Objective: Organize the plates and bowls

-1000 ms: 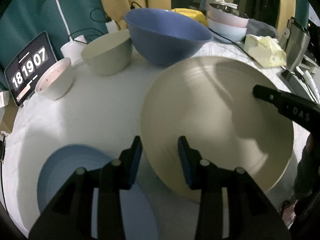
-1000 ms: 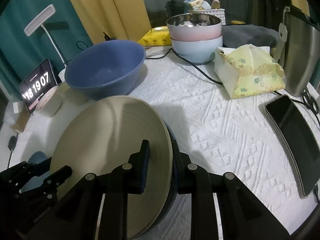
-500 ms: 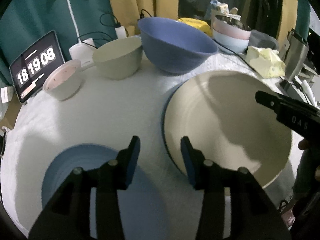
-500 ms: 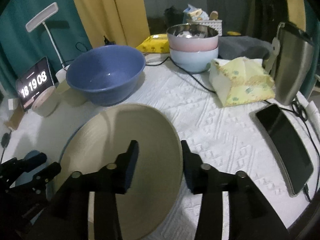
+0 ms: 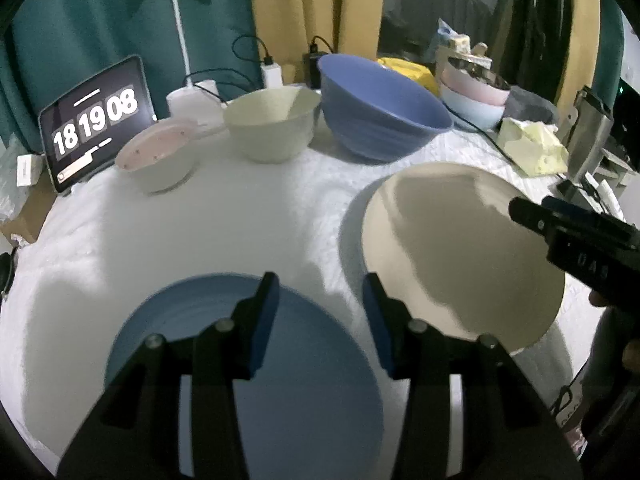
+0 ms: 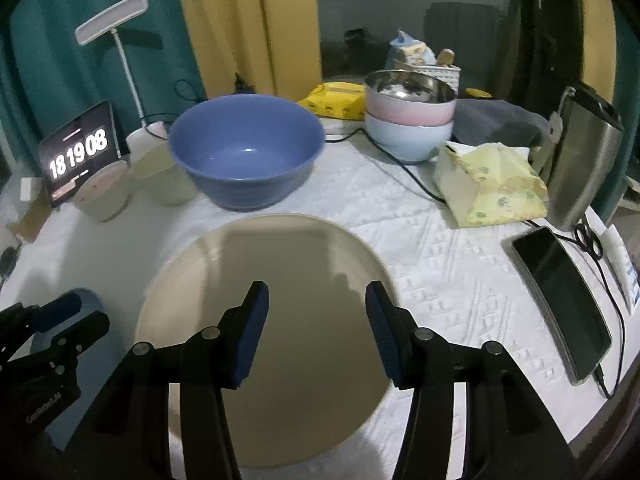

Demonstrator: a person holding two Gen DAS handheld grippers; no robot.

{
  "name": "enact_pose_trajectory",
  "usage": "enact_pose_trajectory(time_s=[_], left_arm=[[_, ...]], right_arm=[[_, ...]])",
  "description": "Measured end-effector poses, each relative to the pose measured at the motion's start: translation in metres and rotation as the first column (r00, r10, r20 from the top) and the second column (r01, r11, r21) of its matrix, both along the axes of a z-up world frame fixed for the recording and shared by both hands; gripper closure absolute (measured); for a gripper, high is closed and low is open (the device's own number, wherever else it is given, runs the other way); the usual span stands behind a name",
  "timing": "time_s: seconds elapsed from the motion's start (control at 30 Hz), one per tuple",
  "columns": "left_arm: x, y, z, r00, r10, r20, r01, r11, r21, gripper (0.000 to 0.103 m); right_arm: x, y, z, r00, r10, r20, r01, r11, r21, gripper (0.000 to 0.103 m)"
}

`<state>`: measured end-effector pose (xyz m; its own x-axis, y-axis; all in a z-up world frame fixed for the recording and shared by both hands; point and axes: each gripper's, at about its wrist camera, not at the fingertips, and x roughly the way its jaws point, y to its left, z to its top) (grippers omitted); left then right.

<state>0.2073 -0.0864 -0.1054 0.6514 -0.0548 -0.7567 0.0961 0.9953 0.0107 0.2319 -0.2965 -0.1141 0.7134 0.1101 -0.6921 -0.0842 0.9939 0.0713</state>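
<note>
Leftmost, the left tool [image 5: 318,312] hangs wide and empty over the blue plate [image 5: 304,380], which lies flat on the surface [image 5: 224,224]. Just beside it the beige plate [image 6: 280,280] lies flat under the right tool [image 6: 316,320], likewise wide and empty. Behind stand the pink bowl [image 5: 154,156], beige bowl [image 5: 272,128] and blue bowl [image 5: 380,108]. Probable step: stacking plates; grip the blue rim squarely, lift level, centre it before release.

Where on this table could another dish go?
Bare cloth lies between the pink bowl, blue plate and beige plate; another patch between the beige plate and phone. The back edge, around the blue bowl and tissue pack, is crowded.
</note>
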Motion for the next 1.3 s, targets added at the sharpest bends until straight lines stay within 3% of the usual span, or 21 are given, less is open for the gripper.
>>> enact_pose_trajectory(time_s=[0.63, 0.73, 0.8, 1.3], left_arm=[[-0.024, 0.050, 0.010, 0.997, 0.039, 0.073, -0.035, 0.998, -0.053, 0.056], [-0.028, 0.060, 0.011, 0.995, 0.062, 0.081, -0.057, 0.997, -0.060, 0.052], [-0.030, 0.067, 0.011, 0.994, 0.073, 0.084, -0.068, 0.995, -0.069, 0.043], [-0.056, 0.105, 0.006, 0.986, 0.135, 0.101, -0.127, 0.989, -0.080, 0.043]], right_arm=[[-0.019, 0.062, 0.011, 0.997, 0.078, -0.001, -0.078, 0.997, -0.021, 0.050], [-0.023, 0.071, 0.011, 0.996, 0.091, -0.001, -0.091, 0.996, -0.023, 0.050], [-0.025, 0.077, 0.011, 0.995, 0.098, -0.002, -0.098, 0.995, -0.026, 0.050], [-0.042, 0.111, 0.003, 0.988, 0.152, -0.029, -0.153, 0.988, -0.035, 0.050]])
